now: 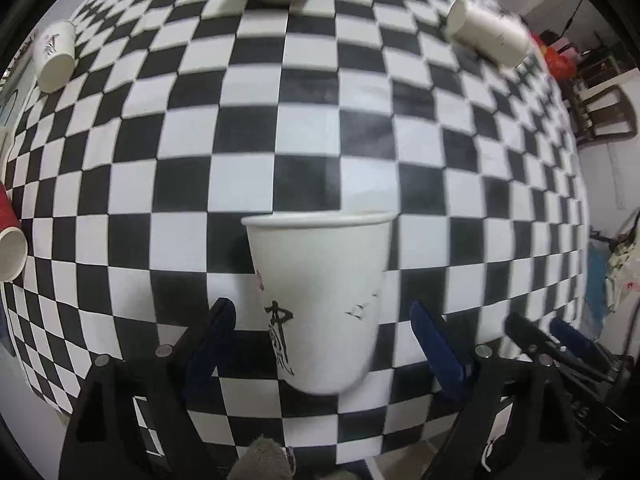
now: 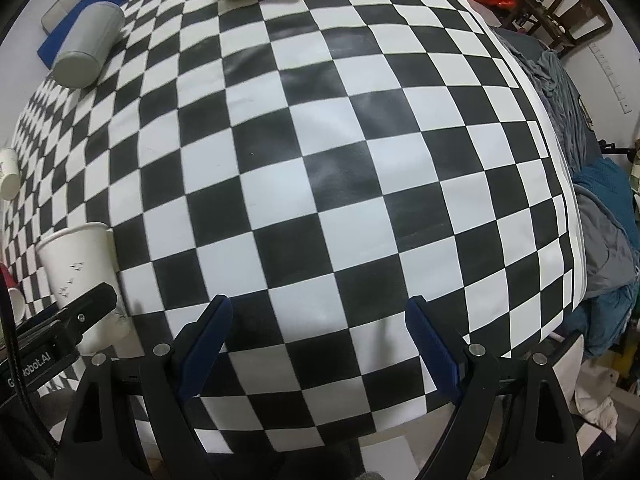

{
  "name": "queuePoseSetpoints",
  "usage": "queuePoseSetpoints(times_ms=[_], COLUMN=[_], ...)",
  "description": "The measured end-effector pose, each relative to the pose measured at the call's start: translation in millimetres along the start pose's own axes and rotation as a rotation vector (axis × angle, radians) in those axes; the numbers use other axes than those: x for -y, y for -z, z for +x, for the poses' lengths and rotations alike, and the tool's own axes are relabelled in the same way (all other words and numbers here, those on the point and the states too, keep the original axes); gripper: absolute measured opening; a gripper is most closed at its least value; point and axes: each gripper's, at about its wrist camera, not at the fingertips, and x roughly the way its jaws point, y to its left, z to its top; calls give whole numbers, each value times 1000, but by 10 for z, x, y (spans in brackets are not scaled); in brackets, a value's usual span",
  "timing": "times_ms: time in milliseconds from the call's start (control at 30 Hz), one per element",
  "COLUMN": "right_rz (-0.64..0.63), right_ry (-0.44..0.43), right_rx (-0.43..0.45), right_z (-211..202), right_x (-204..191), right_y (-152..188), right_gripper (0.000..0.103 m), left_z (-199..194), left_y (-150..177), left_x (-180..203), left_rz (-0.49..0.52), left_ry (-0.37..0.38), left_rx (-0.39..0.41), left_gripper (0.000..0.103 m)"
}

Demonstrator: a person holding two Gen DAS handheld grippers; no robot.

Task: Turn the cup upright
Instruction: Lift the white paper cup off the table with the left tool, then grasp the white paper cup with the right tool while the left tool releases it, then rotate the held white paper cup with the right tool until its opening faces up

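White cup (image 1: 320, 300) stands rim-up on the checkered desk (image 1: 360, 140) between our left gripper (image 1: 324, 344), jaws wide, not touching. Flip looks finished; next we back out cleanly. Right gripper (image 2: 320, 344) wide, empty.

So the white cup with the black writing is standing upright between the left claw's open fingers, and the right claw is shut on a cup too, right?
Not quite. The right claw is open and holds nothing; the right wrist view shows only checkered tablecloth between its fingers. The rest holds: the white cup stands rim up between the open left claw.
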Motion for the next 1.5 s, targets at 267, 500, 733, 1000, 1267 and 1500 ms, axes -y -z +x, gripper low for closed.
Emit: queuePoseSetpoints(times_ms=[267,500,733,1000,1267,1500], right_rz=[-47,-124,-177,-195,-194,-206], right_ry=[-23,-94,-155,-172,-171,-171], right_rx=[39,40,-52,-212,-342,-377], right_z=[-511,-805,-416,109,504,581], right_x=[-358,-1061,-1814,-2149,-2335,-2416], right_y=[192,176,-210,-574,-792,-835], right_gripper=[90,90,89,89,88,73], left_z=[-701,-644,-436,-187,-42,1], left_y=[197,323,359,322,283,259], left_x=[-258,-680,-944,-1123,-1218,-1222], left_rz=[44,36,2,-4,-20,-29], left_ry=[-166,-333,-350,-360,-348,-331], left_rx=[290,272,228,182,146,138], left_gripper=[90,90,90,90,90,90])
